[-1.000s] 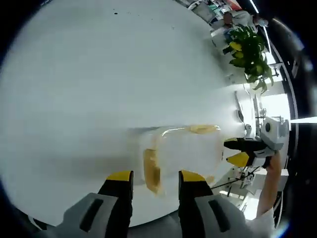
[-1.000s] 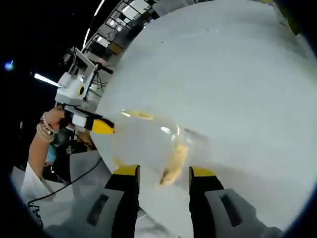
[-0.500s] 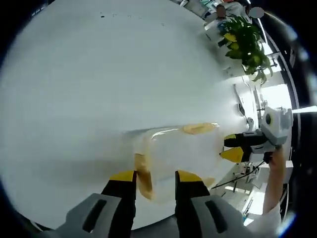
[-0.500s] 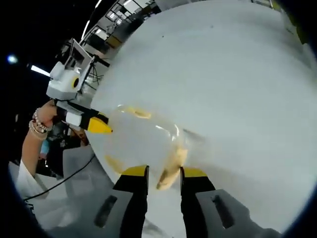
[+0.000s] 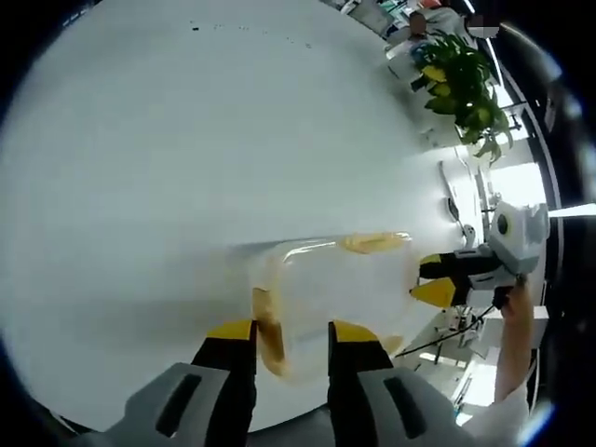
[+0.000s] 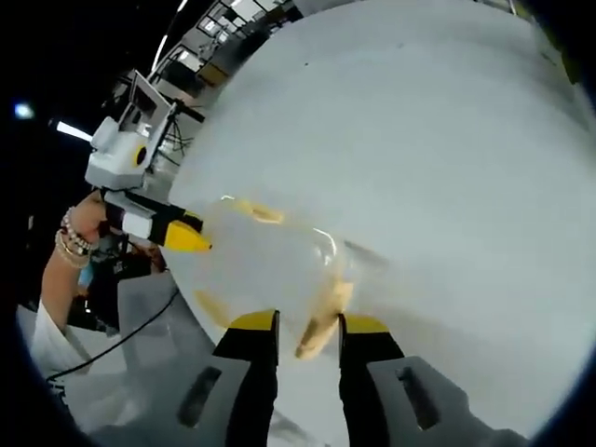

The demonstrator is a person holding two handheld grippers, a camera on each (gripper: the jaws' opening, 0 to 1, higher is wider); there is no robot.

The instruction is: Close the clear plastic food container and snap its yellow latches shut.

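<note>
Your left gripper (image 5: 279,332) pinches one yellow latch (image 5: 266,321) of the container (image 5: 340,284). Your right gripper (image 6: 308,323) pinches the opposite latch (image 6: 323,314). A potted plant (image 5: 463,91) stands well apart on the white table (image 5: 186,149).

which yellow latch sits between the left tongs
The yellow latch on the container's near end, between the left tongs; the other latch lies on the far long edge.

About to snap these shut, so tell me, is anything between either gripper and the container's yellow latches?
Nothing visible. The left gripper already brackets one latch of the container, and the right gripper brackets another latch.
</note>
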